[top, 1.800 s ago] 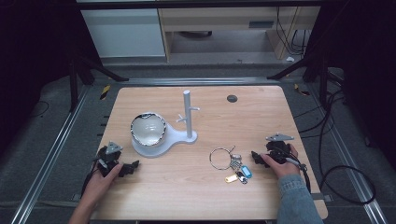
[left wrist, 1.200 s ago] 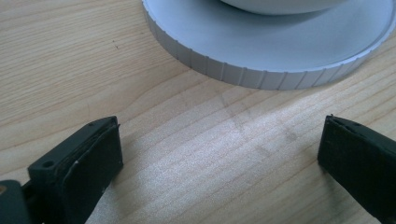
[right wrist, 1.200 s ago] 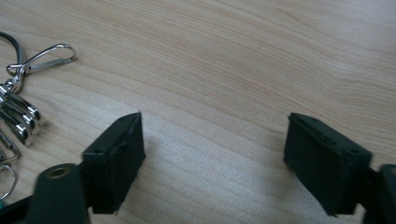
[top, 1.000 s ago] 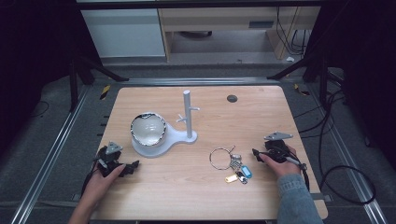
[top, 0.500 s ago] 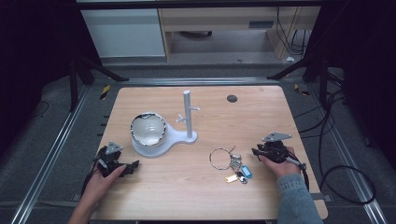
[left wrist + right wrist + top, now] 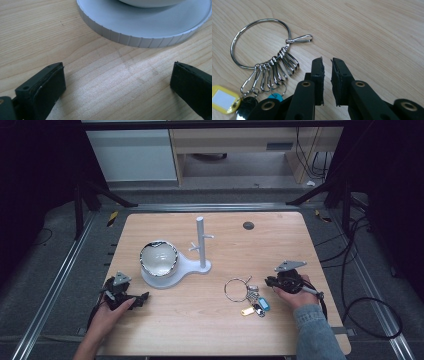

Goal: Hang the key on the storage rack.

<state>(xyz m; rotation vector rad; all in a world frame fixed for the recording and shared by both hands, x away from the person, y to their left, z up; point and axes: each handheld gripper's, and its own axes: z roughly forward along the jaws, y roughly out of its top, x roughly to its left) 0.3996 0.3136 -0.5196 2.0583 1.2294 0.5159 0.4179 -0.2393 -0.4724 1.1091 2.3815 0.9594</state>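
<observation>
A: Starting at the left, what did the high view give you?

B: The left gripper [image 6: 142, 298] lay low on the tabletop [image 6: 220, 330], held in the person's left hand [image 6: 107, 312], just short of the white stand [image 6: 187, 266]. A bowl [image 6: 158, 258] sat on the stand's round base, and a post with small pegs [image 6: 200, 240] rose from its narrower end.

A: Could you read the jaws from up there?

B: No, too small. The left gripper view settled it: the two black jaws stood far apart at the frame's edges with bare wood between them, and the ribbed rim of the stand's base [image 6: 140, 37] lay just ahead.

A: And moving right?

B: The key ring [image 6: 236, 289] lay flat on the tabletop, right of the stand and well apart from it, with a bunch of clips and tags [image 6: 254, 304] trailing toward the person. The right gripper [image 6: 268, 281] sat just beside it, held in the right hand [image 6: 295, 292].

A: What did the right gripper view add?

B: The right gripper's [image 6: 327, 61] jaws were nearly together, a narrow slit left between the pads, gripping nothing. The key ring [image 6: 243, 33] lay to their left, untouched, with a row of snap clips [image 6: 279, 68] and a yellow tag [image 6: 223, 98] beneath.
</observation>
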